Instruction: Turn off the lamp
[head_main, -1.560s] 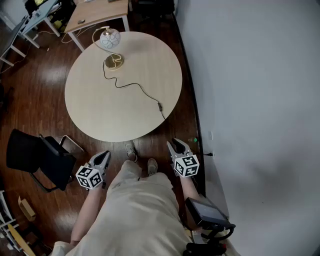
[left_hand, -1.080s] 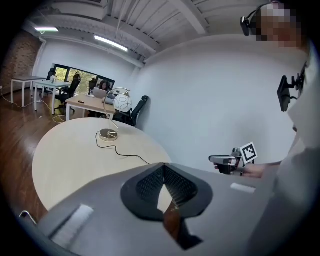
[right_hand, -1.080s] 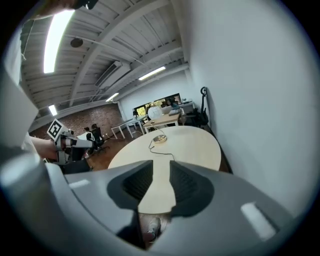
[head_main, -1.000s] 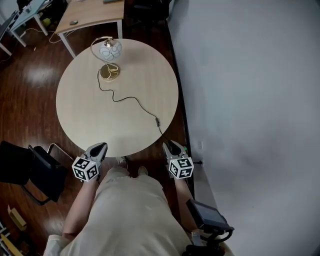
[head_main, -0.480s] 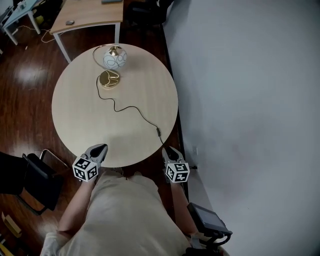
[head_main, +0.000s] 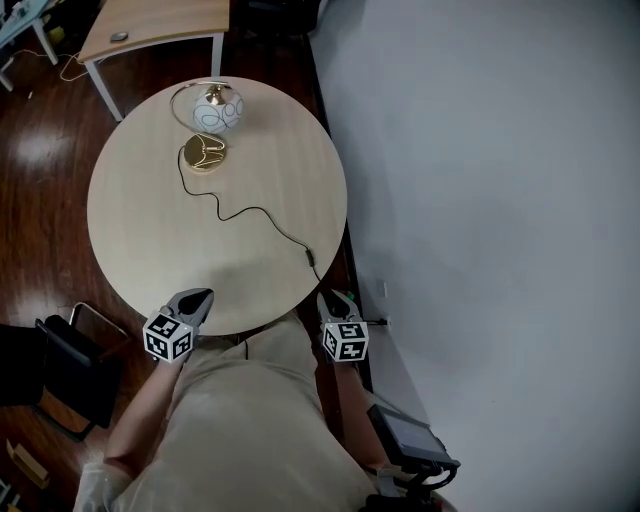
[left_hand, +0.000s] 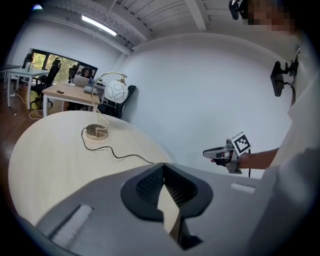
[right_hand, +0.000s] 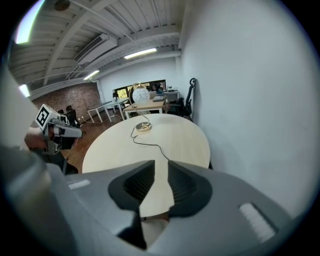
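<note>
White-globe brass-base lamp: on round beige worktop
Left gripper: jaws together, empty
Right gripper: jaws narrowly apart, just been closing, nothing between

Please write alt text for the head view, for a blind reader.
Seen from above, a person holds a left hand-held gripper and a right hand-held gripper at the near edge of a round table. A lamp stands at the far side, its cord running back toward the right one, whose empty jaws have just been closing.
</note>
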